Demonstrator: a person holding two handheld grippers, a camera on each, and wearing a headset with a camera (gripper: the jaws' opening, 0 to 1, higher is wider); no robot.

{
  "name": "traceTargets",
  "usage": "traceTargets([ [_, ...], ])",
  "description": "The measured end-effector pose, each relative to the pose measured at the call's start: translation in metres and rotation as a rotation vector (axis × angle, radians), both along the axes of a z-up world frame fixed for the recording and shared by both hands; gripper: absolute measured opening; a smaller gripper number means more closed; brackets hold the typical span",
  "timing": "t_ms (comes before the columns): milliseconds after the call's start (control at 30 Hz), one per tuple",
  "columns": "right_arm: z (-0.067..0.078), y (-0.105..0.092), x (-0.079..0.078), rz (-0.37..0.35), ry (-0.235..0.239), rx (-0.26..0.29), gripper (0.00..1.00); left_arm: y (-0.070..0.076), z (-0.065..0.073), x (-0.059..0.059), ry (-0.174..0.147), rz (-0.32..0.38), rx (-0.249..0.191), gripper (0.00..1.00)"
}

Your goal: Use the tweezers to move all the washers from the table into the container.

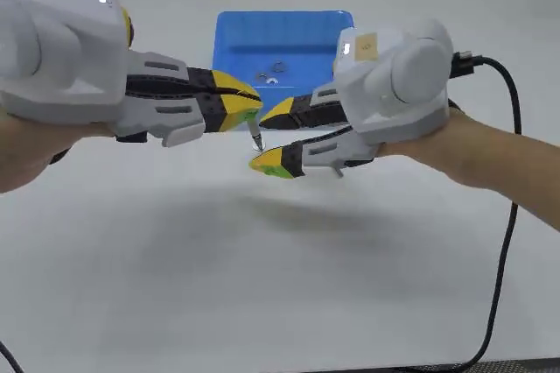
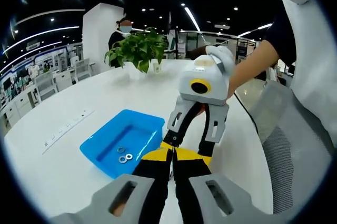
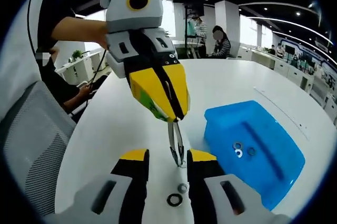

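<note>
My left gripper (image 1: 248,108), yellow-tipped jaws pressed together, pinches the top of the slim metal tweezers (image 3: 176,141), which hang point-down over the white table (image 1: 262,285). My right gripper (image 1: 261,138) is spread wide, one jaw on either side of the tweezers' legs, not touching them as far as I can tell. Two small ring washers lie on the table just below the points, a silver one (image 3: 181,187) and a dark one (image 3: 174,200), side by side. A few more washers (image 3: 240,150) already sit in the blue rectangular plastic container (image 3: 274,155) nearby. Step in hand, I judge: grasp one washer. Lower the points to straddle one rim only, then close the right jaws gently on the legs. Too hard a squeeze could flick the washer away. Lift straight up before crossing to the container
</note>
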State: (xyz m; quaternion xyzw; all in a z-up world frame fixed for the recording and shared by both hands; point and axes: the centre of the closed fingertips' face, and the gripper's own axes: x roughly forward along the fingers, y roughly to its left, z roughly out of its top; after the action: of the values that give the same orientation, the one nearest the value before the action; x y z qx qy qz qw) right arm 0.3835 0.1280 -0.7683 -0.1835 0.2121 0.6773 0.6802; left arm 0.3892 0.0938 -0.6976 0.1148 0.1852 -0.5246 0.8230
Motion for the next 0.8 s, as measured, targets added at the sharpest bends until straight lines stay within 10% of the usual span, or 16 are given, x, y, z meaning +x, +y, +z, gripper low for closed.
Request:
traceTargets([
  [800,-0.003,0.003,0.009,0.194,-0.019,-0.004,0.09,-0.005,-0.004,0.005,-0.007,-0.023,0.015,0.05],
])
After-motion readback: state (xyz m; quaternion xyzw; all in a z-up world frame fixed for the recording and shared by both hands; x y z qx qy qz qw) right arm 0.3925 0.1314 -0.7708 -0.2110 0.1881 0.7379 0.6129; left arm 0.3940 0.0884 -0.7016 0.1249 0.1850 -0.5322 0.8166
